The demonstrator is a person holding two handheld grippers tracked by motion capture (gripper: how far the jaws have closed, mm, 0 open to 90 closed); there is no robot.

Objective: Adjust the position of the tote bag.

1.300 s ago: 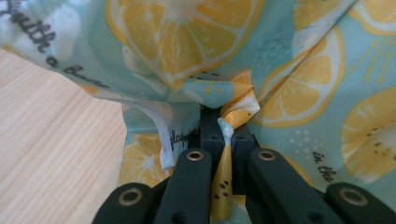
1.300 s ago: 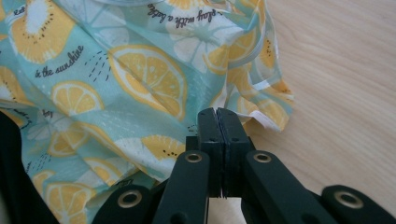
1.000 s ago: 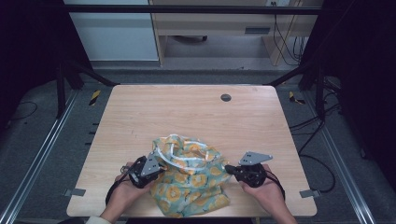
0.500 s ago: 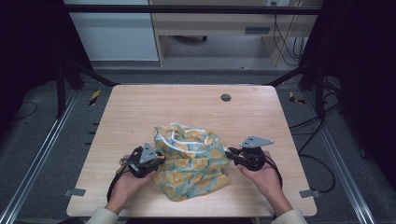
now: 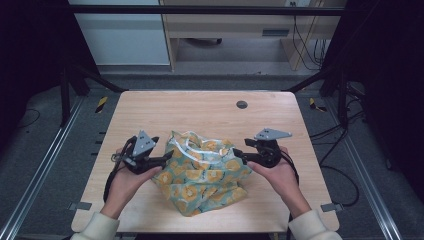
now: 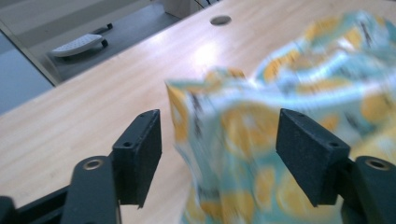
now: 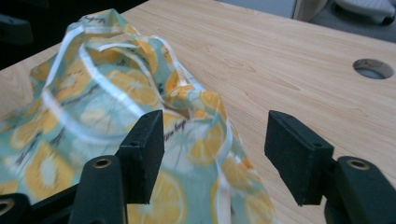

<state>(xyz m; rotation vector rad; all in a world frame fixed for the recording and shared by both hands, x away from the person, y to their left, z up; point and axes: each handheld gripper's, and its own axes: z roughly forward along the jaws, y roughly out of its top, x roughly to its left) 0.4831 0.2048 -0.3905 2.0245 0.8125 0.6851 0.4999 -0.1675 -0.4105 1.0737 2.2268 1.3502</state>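
both grippers have just been opening: the left gripper [image 5: 167, 159] and the right gripper [image 5: 239, 153] now stand with jaws wide, the lemon-print cloth bag [image 5: 205, 172] slack between them rather than pinched, where a second ago each was clamped on an edge nearer the table's front. so the bag looks released after being shifted toward the middle, and a fresh grip is probably next. it lies crumpled on the pale wooden table [image 5: 200, 107], its white handles [image 7: 112, 44] uppermost, a round cable hole [image 5: 242, 104] beyond it. dark frame rails, grey floor and a desk stand behind.
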